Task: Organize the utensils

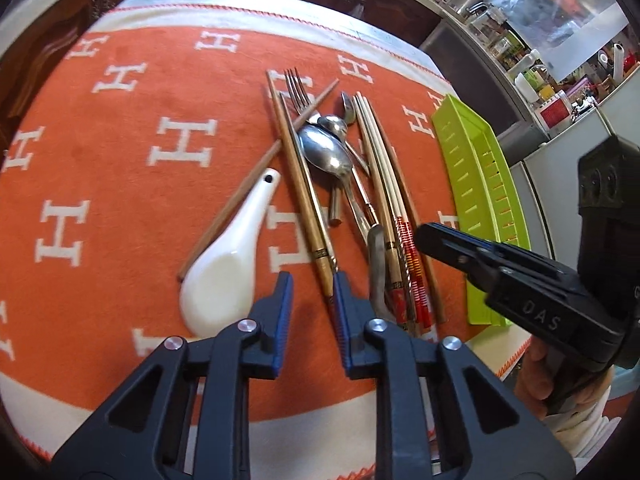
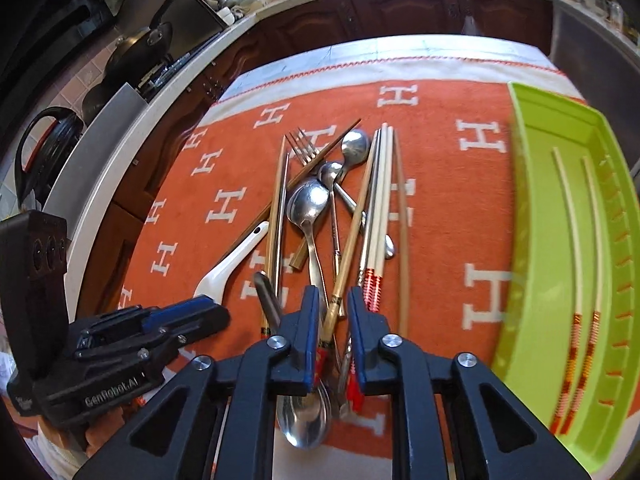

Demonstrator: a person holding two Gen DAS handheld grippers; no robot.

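A heap of utensils lies on the orange cloth (image 1: pixel 120 168): a fork (image 1: pixel 298 90), metal spoons (image 1: pixel 326 152), wooden chopsticks (image 1: pixel 304 196), white chopsticks with red-striped ends (image 1: pixel 408 248) and a white ceramic spoon (image 1: pixel 224 272). The green tray (image 2: pixel 532 208) at the right holds two white striped chopsticks (image 2: pixel 580 280). My left gripper (image 1: pixel 313 292) is open, low over the near ends of the wooden chopsticks. My right gripper (image 2: pixel 333 316) is open, its fingers either side of a bamboo chopstick end (image 2: pixel 334 308), above a large spoon (image 2: pixel 304 420).
The cloth covers a table whose near edge is white. Dark wooden cabinets stand behind the table. A counter with pans (image 2: pixel 136 52) runs at the left. Cluttered shelves (image 1: pixel 540 60) are at the far right. The green tray also shows in the left wrist view (image 1: pixel 480 184).
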